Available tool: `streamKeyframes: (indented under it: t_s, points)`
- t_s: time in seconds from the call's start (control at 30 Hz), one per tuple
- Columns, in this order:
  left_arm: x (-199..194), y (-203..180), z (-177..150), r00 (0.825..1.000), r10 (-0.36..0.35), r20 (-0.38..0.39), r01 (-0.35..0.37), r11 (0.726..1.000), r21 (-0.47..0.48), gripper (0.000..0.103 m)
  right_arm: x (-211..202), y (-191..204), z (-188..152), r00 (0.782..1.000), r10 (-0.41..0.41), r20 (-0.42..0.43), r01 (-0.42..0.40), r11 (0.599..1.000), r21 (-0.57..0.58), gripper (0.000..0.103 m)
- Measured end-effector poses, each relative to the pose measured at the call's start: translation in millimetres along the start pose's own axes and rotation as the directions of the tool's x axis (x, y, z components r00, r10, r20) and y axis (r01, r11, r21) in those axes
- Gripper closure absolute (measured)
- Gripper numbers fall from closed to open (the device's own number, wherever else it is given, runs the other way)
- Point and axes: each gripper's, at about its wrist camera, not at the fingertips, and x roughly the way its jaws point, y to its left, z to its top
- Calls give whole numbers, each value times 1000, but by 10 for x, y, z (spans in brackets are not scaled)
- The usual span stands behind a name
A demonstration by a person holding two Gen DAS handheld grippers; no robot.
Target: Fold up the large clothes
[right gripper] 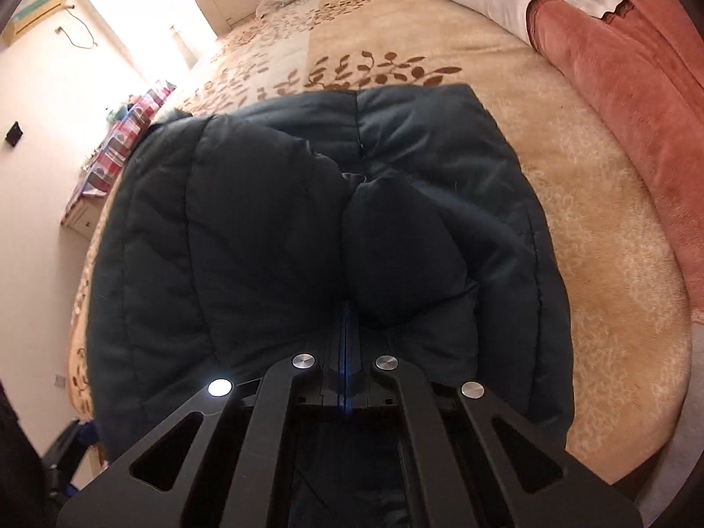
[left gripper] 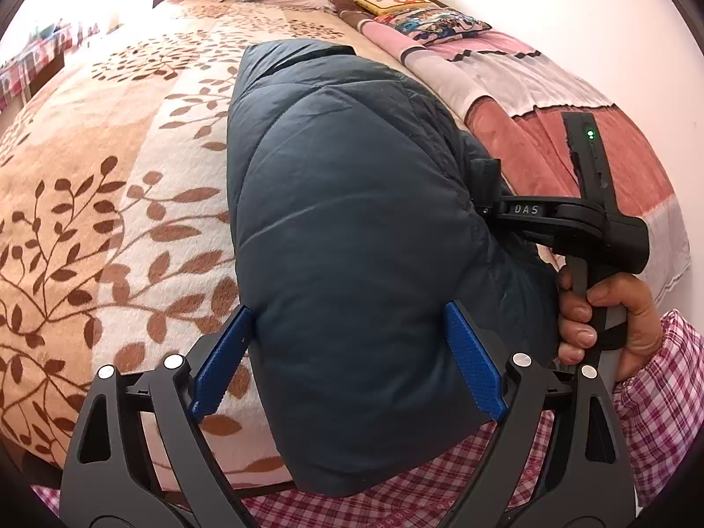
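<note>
Puffer jacket [left gripper: 352,237], dark navy and quilted, lay folded into a thick bundle on the leaf-patterned blanket [left gripper: 110,202] of the bed, its near end hanging past the mattress edge toward my plaid-clad lap. My left claw [left gripper: 347,361] stood wide open, blue pads [left gripper: 473,365] either side of the bundle's near end, not squeezing it as far as I could tell. My right claw [right gripper: 347,334] was fully closed; its tips sat buried in a fold of the jacket, so it was probably pinching fabric there, though the pinch itself was hidden. Risks from here, as I judged them: padding this springy could puff back open once nothing pinned it, undoing the fold. With the left side loose, any pull from the right alone could drag or twist the bundle crooked. The overhanging end could slide off the bed. Slick shell fabric might also slip out of a thin pinch. The pink quilt [left gripper: 572,141] lay just beside the jacket and could snag.
</note>
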Motion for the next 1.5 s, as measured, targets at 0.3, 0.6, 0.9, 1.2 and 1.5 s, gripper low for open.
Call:
streamKeyframes:
  t_s: [0.3,0.6,0.9,1.2,1.5]
  points:
    - [-14,-64,20,1000,22,-1,-22,1000,16,16,53,-55,-59,1000,15,6,-15,1000,-2,103]
    - [-188,-120,15,998,62,20,-62,997,41,16,1,62,-68,999,-47,16,47,998,-41,103]
    - [-342,101,97,997,60,40,-59,998,-23,16,-418,27,-59,999,20,49,-19,1000,-23,83]
    - [-259,410,237,1000,5,25,-3,995,-103,16,-1204,-583,-289,978,82,191,-91,995,39,17]
    - [-118,474,225,998,-64,-25,59,987,-148,16,-663,-831,-344,982,189,-3,-186,968,168,14]
